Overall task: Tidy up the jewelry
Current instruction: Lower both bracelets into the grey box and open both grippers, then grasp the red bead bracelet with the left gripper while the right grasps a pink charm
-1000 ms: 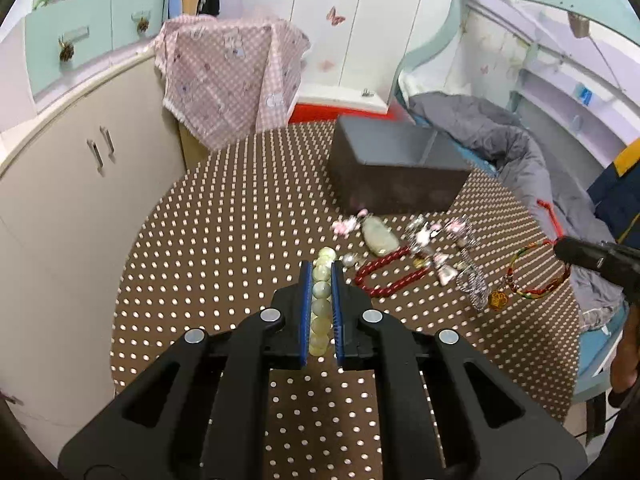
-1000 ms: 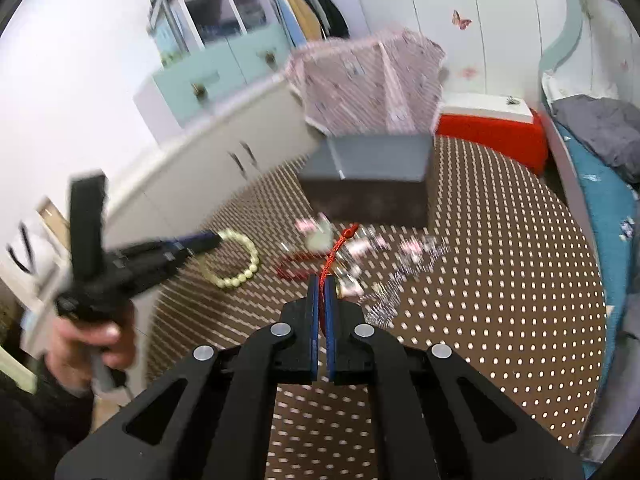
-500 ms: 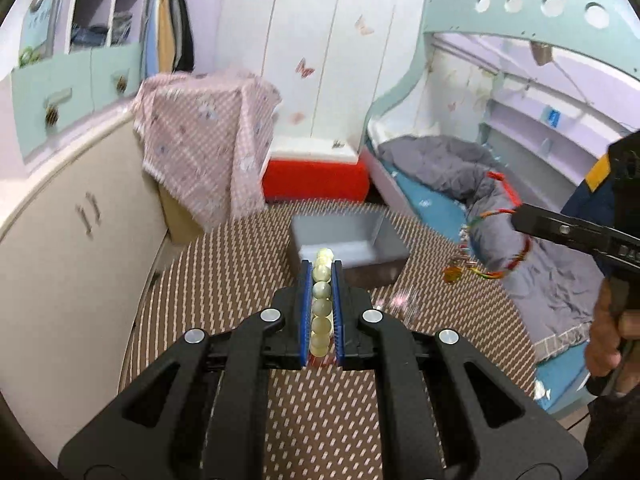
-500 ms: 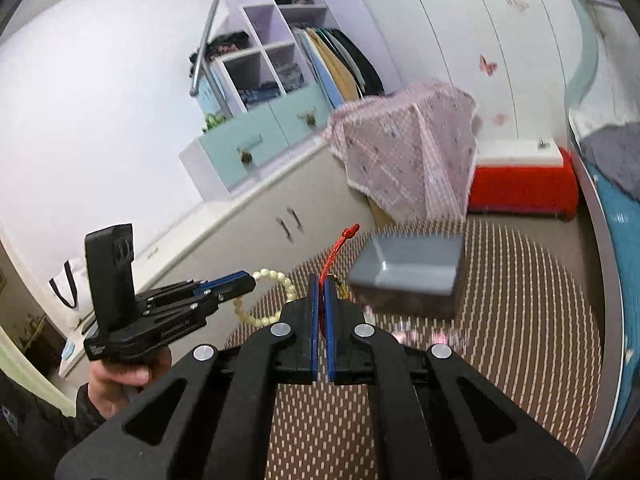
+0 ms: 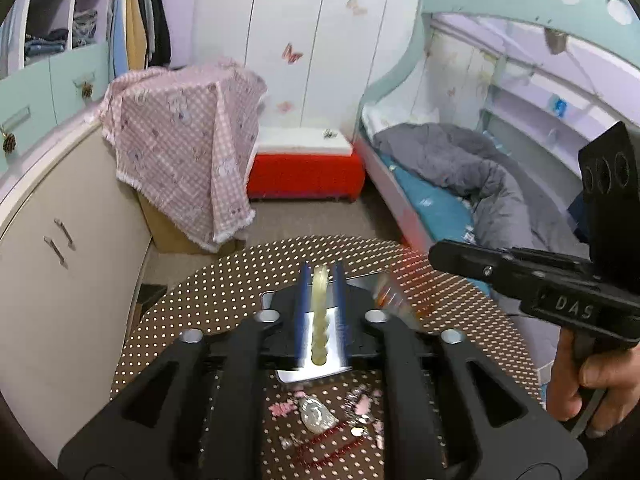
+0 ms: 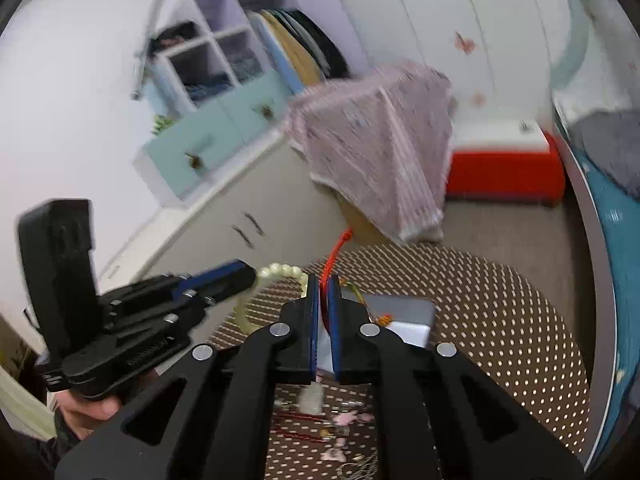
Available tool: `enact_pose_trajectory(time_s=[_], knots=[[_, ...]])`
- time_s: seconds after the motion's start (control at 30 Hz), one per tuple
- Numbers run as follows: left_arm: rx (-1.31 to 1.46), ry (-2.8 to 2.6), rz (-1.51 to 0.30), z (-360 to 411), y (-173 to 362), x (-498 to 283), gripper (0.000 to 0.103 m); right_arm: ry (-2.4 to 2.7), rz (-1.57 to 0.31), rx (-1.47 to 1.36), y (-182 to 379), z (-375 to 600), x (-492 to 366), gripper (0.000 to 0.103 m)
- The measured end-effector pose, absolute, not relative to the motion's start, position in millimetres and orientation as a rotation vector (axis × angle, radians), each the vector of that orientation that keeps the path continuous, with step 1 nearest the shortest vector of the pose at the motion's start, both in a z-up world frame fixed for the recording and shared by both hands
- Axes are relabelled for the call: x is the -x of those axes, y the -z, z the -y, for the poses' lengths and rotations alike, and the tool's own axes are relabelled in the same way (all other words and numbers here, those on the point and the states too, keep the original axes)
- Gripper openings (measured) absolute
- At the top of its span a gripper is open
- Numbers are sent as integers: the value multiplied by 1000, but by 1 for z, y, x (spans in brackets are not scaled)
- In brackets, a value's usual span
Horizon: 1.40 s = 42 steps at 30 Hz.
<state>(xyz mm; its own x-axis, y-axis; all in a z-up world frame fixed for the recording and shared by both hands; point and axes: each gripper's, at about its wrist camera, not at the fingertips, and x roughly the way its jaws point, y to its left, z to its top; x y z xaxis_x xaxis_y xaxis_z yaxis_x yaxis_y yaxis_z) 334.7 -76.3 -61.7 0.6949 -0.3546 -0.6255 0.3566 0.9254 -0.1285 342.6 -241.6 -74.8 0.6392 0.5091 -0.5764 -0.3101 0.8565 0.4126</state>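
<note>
My left gripper [image 5: 321,276] has opened over the grey box [image 5: 316,368]; the pale green bead bracelet [image 5: 320,312] hangs loose between its fingers, blurred. It also shows in the right wrist view [image 6: 280,272] at the left gripper's tip [image 6: 240,276]. My right gripper [image 6: 323,284] is slightly parted, with the red string bracelet [image 6: 338,248] between its fingers above the grey box [image 6: 404,320]. In the left wrist view the right gripper [image 5: 444,256] is over the box's right side, the string bracelet [image 5: 390,296] a blur below it.
Several jewelry pieces lie on the brown dotted round table [image 5: 224,292] in front of the box: a pale pendant [image 5: 316,418], a dark red bead string [image 5: 324,446], pink and silver pieces [image 5: 362,400]. A bed [image 5: 448,200] is right, cabinets [image 5: 52,240] left.
Both grippers moved forward over the grey box. The left jaws opened around the bead bracelet, and the right jaws parted a little around the red string.
</note>
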Motion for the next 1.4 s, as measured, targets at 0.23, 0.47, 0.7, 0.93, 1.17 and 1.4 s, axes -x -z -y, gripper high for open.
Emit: enact_pose_trajectory(time_s=[0.23,0.47,0.7,0.93,1.17,1.4], knots=[[36,286,-626,48,60,-321,98,-306,-668,-336,76,264,-325,95],[16,236,-571,29,44,-285,98,-231,-601,-273,58,256,-295,95],[-3,231,-551,12,48,-256,98,-140,-566,-207,43,239,-255,95],[-19,234,-565,5,64,-232,98,-116,-544,-156,43,227,-213,95],[-55,191,-609,6,93,-213,98,-114,-590,-131,75,238,-191,95],[-92,152,-731,20,136,-215,98,-130,-679,-154,115,253,-185,95]])
